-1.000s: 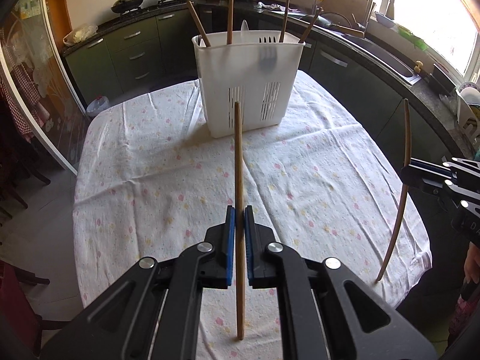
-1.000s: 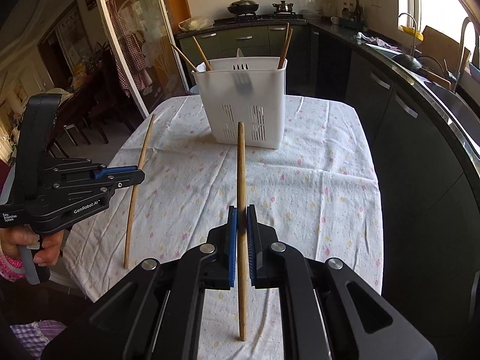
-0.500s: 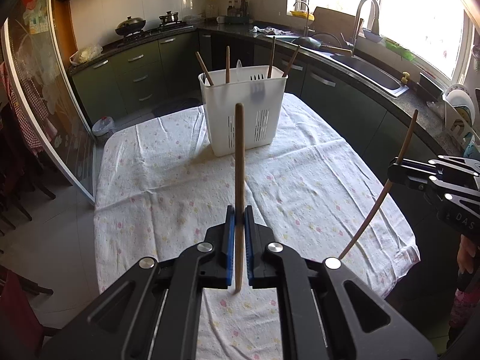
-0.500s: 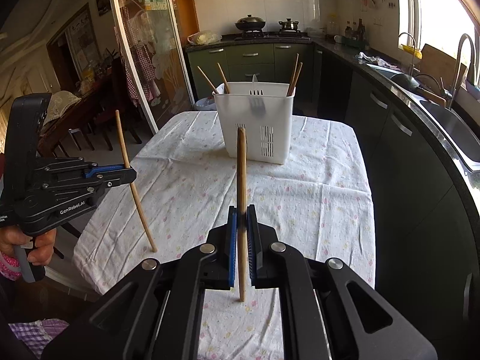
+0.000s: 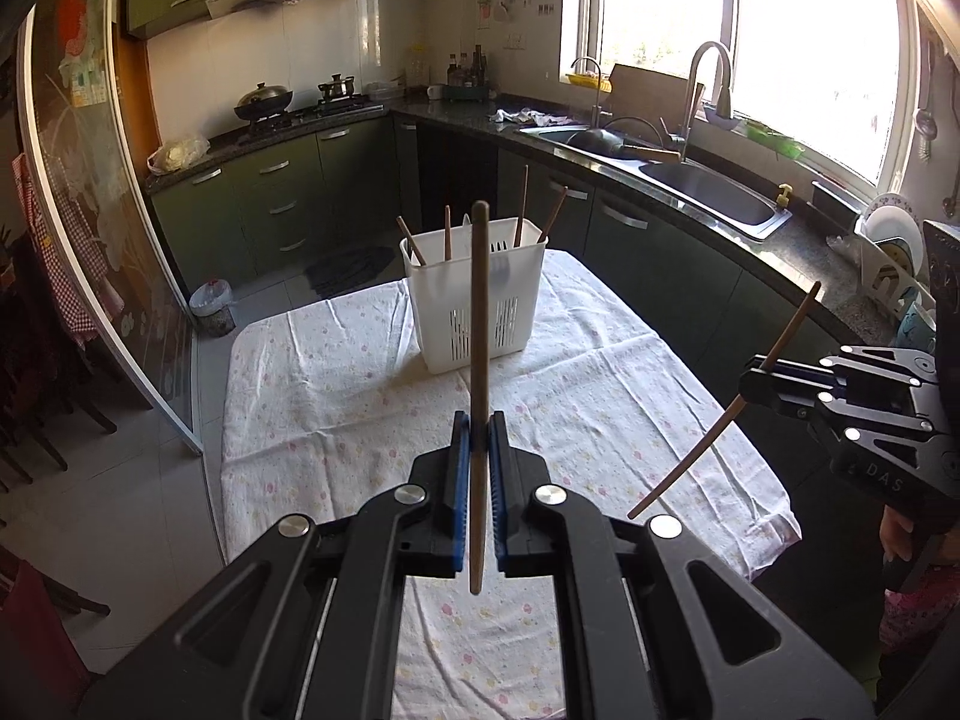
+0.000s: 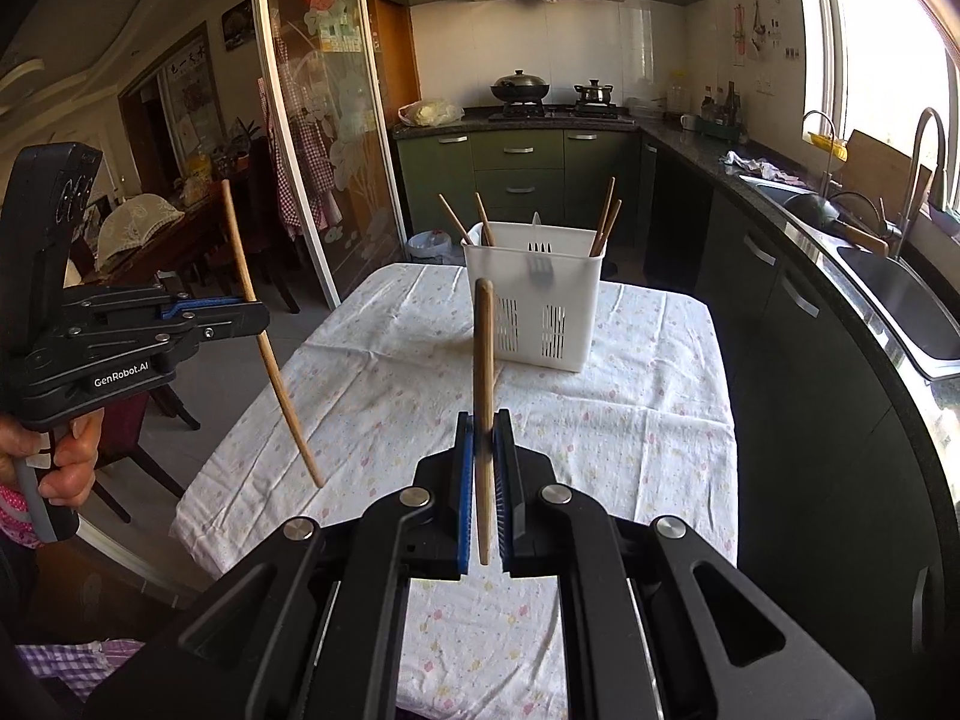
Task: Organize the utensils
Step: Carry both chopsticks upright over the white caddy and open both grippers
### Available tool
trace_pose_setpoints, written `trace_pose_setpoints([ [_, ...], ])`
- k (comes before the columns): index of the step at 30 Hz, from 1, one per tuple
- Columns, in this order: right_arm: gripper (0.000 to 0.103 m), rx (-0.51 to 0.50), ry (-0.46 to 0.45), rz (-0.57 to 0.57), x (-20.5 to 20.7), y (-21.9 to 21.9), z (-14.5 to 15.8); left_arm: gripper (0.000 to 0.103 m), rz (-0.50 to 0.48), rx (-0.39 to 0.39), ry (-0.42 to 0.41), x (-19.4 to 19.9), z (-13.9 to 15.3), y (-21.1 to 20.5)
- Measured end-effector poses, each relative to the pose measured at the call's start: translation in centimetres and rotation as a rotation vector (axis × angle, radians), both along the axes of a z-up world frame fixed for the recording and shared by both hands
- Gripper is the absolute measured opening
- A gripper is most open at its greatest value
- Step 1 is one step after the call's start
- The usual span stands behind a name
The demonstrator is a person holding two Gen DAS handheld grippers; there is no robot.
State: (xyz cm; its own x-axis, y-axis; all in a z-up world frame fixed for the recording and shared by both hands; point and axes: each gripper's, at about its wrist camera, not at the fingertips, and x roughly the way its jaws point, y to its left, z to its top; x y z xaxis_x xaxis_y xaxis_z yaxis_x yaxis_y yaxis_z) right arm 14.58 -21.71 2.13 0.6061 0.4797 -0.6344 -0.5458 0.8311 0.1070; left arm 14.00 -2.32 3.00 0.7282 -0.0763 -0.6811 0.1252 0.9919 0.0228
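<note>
Above the table (image 5: pixel 336 396), we have lifted both chopsticks clear of the cloth. The left gripper (image 5: pixel 475 468) clamps one chopstick (image 5: pixel 478 324), the right gripper (image 6: pixel 485 474) the other (image 6: pixel 483 360); the basket (image 6: pixel 531 306) comes next

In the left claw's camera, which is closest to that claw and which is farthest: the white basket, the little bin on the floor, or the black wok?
1. White basket: on the table, straight ahead.
2. Little bin: on the floor, past the table's far left corner.
3. Black wok: on the stove at the back wall.

Green kitchen cabinets (image 5: pixel 270 204), sunlit window (image 5: pixel 810 42), tiled floor (image 5: pixel 120 480)
</note>
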Motion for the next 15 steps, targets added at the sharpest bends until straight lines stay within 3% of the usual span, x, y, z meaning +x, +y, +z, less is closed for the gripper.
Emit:
trace_pose_setpoints([
  [8,0.007,0.017,-0.03,0.028,0.4,0.4,3.1,0.006,-0.04,-0.036,-0.045,0.5,4.1,0.0],
  [15,0.007,0.035,-0.062,0.026,2.7,0.3,5.2,0.006,-0.038,-0.039,-0.147,5.3,9.1,-0.8],
])
